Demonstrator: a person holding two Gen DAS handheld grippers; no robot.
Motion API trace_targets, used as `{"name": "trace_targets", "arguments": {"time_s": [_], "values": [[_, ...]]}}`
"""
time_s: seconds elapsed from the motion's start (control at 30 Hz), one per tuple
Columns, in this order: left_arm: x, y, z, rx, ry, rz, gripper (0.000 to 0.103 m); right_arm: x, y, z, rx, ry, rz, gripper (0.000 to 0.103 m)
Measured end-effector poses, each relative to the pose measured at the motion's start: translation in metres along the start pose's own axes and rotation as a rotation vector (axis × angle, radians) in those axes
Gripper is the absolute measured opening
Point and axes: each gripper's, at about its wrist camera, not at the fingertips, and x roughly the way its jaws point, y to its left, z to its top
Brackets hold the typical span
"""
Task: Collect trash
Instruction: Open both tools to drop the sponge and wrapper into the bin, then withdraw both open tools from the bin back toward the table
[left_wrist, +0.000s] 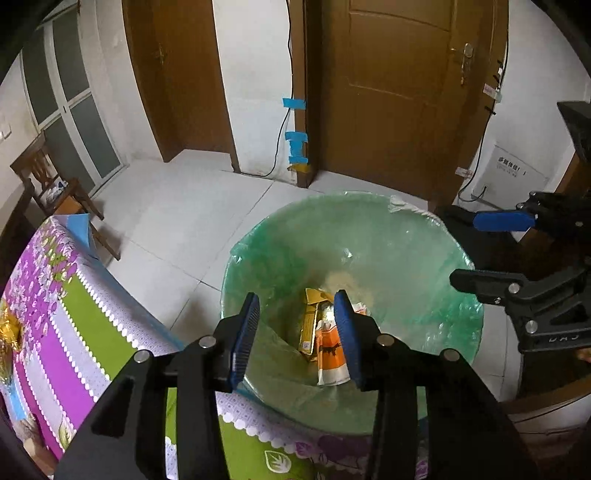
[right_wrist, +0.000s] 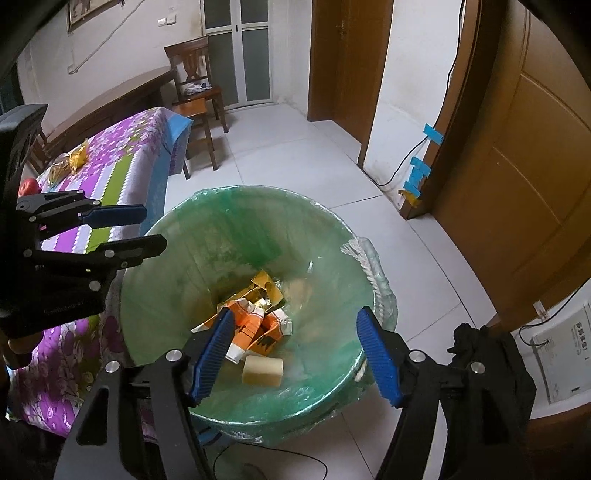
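A bin lined with a green plastic bag (left_wrist: 369, 201) (right_wrist: 240, 192) stands on the floor beside the table. At its bottom lie a gold box (left_wrist: 309, 325) (right_wrist: 264, 284), orange and white wrappers (left_wrist: 330, 350) (right_wrist: 258, 328) and a pale yellow block (right_wrist: 262, 371). My left gripper (left_wrist: 297, 299) (right_wrist: 155, 228) hangs over the bin's near side, jaws apart and empty. My right gripper (right_wrist: 295, 314) (left_wrist: 465, 251) is over the bin too, open wide with nothing between its blue pads (right_wrist: 376, 350).
The table with a purple and green flowered cloth (left_wrist: 74, 314) (right_wrist: 122, 147) touches the bin; a red apple (right_wrist: 29, 186) and a yellow bag (right_wrist: 70, 160) lie on it. A wooden chair (right_wrist: 195, 92) stands behind. Brown doors, a wall cable and a black cloth (right_wrist: 491, 354) are on the right.
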Motion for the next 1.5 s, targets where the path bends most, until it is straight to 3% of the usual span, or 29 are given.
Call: {"name": "trace_targets", "arguments": {"time_s": [0.33,0.73,0.83,1.0,1.4,1.5], "values": [[-0.019,0.006,-0.011,-0.01,-0.052,0.101,0.04,-0.016,0.015,-0.002,0.0,-0.072,-0.009,0.07],[-0.06,0.04,-0.045,-0.101,-0.118,0.295,0.041,-0.055,0.071,-0.011,-0.059,-0.354,-0.148,0.07],[-0.074,0.051,-0.058,-0.128,-0.13,0.334,0.047,-0.061,0.088,-0.014,-0.071,-0.414,-0.15,0.07],[-0.097,0.076,-0.086,-0.187,-0.135,0.389,0.049,-0.065,0.119,-0.018,-0.076,-0.473,-0.103,0.07],[-0.142,0.145,-0.157,-0.37,-0.118,0.479,0.049,-0.052,0.198,-0.014,-0.111,-0.449,0.051,0.07],[-0.16,0.168,-0.172,-0.41,-0.119,0.502,0.056,-0.054,0.218,-0.016,-0.137,-0.454,0.08,0.07]]}}
